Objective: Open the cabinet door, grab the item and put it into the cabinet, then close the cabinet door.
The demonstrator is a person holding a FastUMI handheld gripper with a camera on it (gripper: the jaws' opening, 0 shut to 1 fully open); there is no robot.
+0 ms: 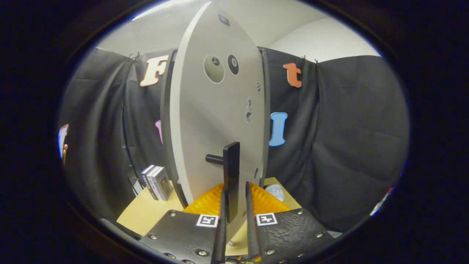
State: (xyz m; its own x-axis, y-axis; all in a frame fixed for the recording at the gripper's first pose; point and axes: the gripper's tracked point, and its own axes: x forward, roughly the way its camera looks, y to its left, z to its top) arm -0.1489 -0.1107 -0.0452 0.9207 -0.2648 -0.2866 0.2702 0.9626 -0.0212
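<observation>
Gripper [234, 198] fingers nearly closed, level, pointing forward.

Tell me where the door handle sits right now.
In the gripper view, the black handle stands upright on the grey cabinet door, its lower end between the gripper fingers.

Your tool [234, 205] ends in two thin, flat fingers [222, 227] that run forward side by side, tapering to narrow tips. Each finger rises from a broad plate with a finely textured, matte surface; the plates angle outward like two wings. Round metal screws [202, 252] dot the plates along their edges and corners, several on each side. Near the inner front corner of each plate you carry a small square marker [207, 220] printed with a blocky black-and-white pattern, one on the left plate and one on the right [266, 219].
</observation>
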